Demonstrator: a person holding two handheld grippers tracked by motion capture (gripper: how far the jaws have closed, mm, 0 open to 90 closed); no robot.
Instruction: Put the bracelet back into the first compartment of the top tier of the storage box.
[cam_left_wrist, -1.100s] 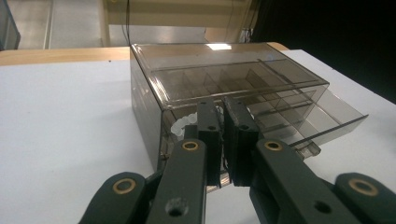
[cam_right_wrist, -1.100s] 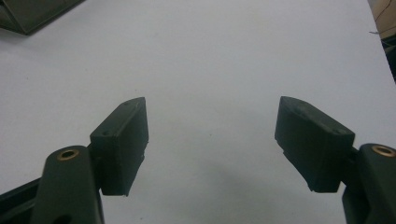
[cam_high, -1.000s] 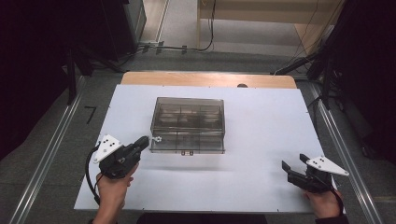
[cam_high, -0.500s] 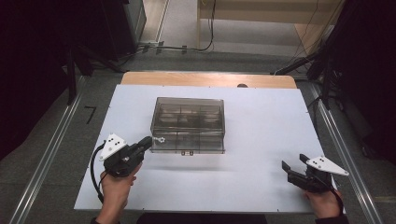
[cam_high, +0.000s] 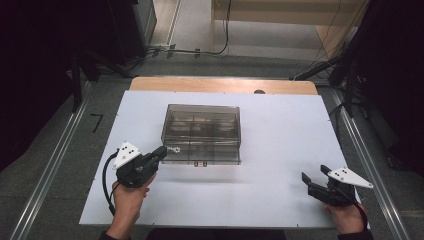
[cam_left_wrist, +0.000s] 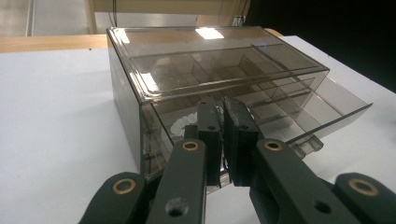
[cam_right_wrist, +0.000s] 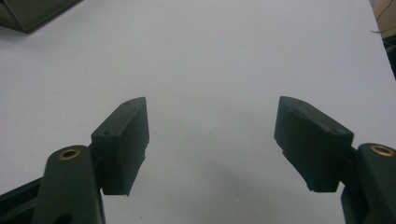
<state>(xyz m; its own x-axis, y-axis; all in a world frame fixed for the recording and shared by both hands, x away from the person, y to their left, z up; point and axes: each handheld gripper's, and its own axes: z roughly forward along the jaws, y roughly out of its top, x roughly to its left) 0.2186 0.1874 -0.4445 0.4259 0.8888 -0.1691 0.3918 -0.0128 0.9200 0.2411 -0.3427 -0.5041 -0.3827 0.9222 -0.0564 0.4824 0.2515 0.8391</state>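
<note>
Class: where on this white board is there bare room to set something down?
Free: the strip between the smoky box and the right hand-held gripper, and either side of the box. Crowded: the box's near left corner, at the left hand-held gripper.

**Where my three cameras look**

My high camera sits above my side, facing forward and down over the whole white table (cam_high: 280, 150). My left gripper's (cam_left_wrist: 223, 140) camera looks along its jaws, very near the smoked plastic compartment box (cam_left_wrist: 210, 70), also seen from above (cam_high: 202, 132). My right gripper's (cam_right_wrist: 212, 140) camera faces bare tabletop close up, the box's corner at upper left.
</note>
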